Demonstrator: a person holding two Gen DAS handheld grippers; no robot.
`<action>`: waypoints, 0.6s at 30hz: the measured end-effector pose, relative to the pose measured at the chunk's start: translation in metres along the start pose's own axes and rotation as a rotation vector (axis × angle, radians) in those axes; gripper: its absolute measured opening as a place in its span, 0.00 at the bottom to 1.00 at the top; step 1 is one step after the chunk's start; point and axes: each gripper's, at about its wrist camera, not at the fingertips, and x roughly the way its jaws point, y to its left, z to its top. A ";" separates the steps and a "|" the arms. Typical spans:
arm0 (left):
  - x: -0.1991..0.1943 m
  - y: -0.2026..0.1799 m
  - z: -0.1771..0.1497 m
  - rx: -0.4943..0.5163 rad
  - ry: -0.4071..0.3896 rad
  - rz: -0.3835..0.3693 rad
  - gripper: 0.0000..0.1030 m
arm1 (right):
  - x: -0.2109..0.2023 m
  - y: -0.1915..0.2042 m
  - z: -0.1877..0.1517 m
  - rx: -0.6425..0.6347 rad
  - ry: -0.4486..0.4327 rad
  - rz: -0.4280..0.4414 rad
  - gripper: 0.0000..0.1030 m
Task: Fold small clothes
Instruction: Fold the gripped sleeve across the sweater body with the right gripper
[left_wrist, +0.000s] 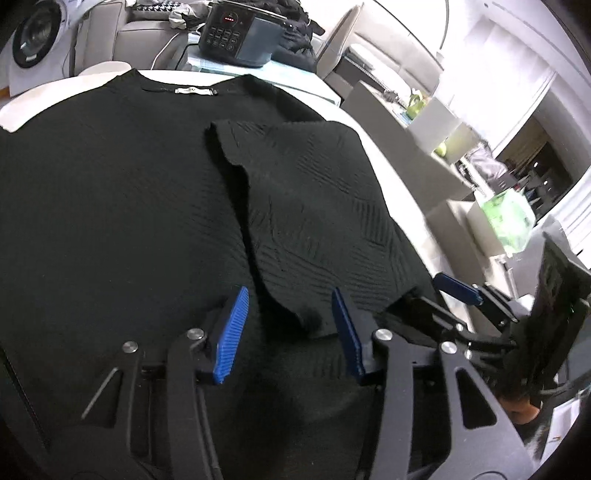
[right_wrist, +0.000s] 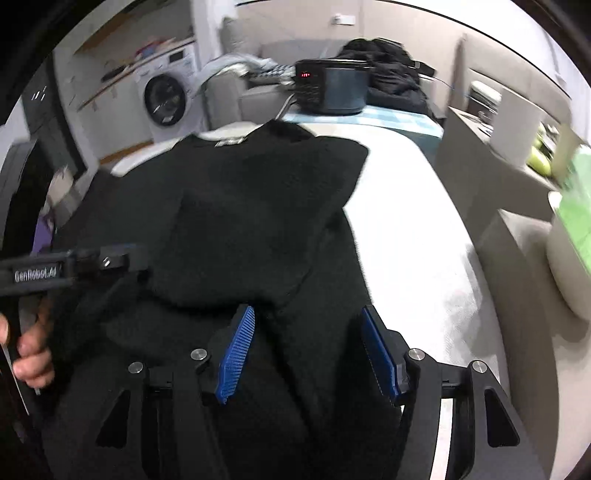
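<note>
Black ribbed knit top (left_wrist: 110, 192) lies flat on a white table (left_wrist: 380, 155), collar label far from the fingers. Left wrist view: left gripper (left_wrist: 291, 332) has its blue pads (left_wrist: 231, 336) spread, empty, straddling the lower corner of a folded-over side panel (left_wrist: 314, 206); an electric cooker (left_wrist: 240, 33) stands beyond. Right wrist view: right gripper (right_wrist: 310, 350) is likewise spread over the top's right edge, holding nothing; the left gripper's body (right_wrist: 74, 266) sits left of the fingers.

Bright daylight floods in from the right, blowing out the white wall (left_wrist: 491, 55); the black top (left_wrist: 110, 206) swallows nearly all detail; fisheye bends every edge, corners go black; the right view smears, washing machine (right_wrist: 168, 94) and green bag (right_wrist: 576, 206) blurred.
</note>
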 end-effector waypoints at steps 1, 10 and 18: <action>0.004 -0.003 0.001 0.004 0.003 0.005 0.43 | 0.003 0.002 -0.003 -0.025 0.012 -0.013 0.60; 0.006 -0.006 0.002 0.008 -0.020 0.062 0.43 | 0.018 0.009 -0.005 -0.110 0.008 -0.058 0.51; -0.002 0.020 -0.006 0.001 -0.019 0.133 0.43 | 0.018 -0.049 0.003 0.104 0.013 -0.291 0.22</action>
